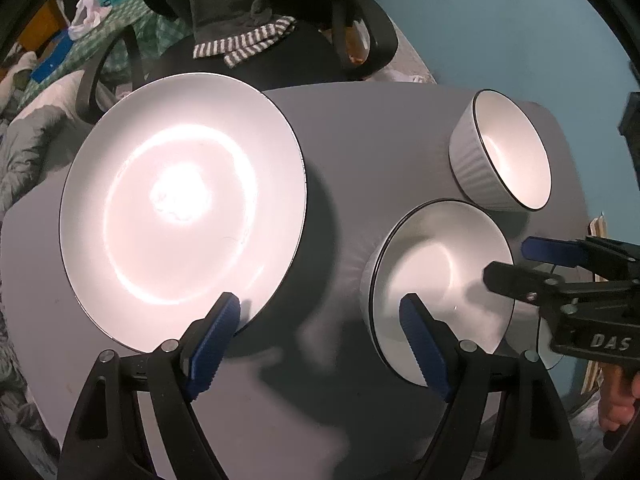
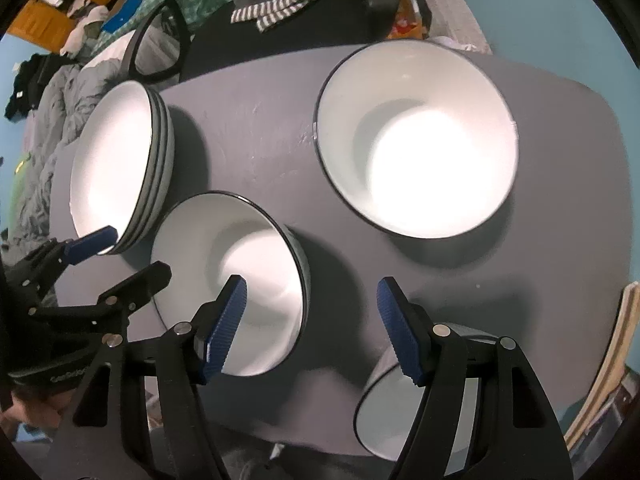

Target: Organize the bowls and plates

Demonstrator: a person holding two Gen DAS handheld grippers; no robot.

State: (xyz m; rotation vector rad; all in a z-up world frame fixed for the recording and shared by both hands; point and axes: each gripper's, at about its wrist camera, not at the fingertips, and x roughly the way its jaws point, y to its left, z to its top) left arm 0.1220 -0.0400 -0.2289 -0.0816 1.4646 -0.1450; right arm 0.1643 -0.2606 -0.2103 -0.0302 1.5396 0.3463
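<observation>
Plates (image 2: pixel 120 168) sit stacked at nine o'clock (done, I judge); three bowls (image 2: pixel 416 140) remain loose, both my fingers apart, empty.

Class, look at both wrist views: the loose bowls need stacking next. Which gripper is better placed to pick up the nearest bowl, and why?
Right. The right gripper is open with the near bowl at its left finger, rim within the gap. The left gripper is open beside the plate stack, which is already gathered.
</observation>
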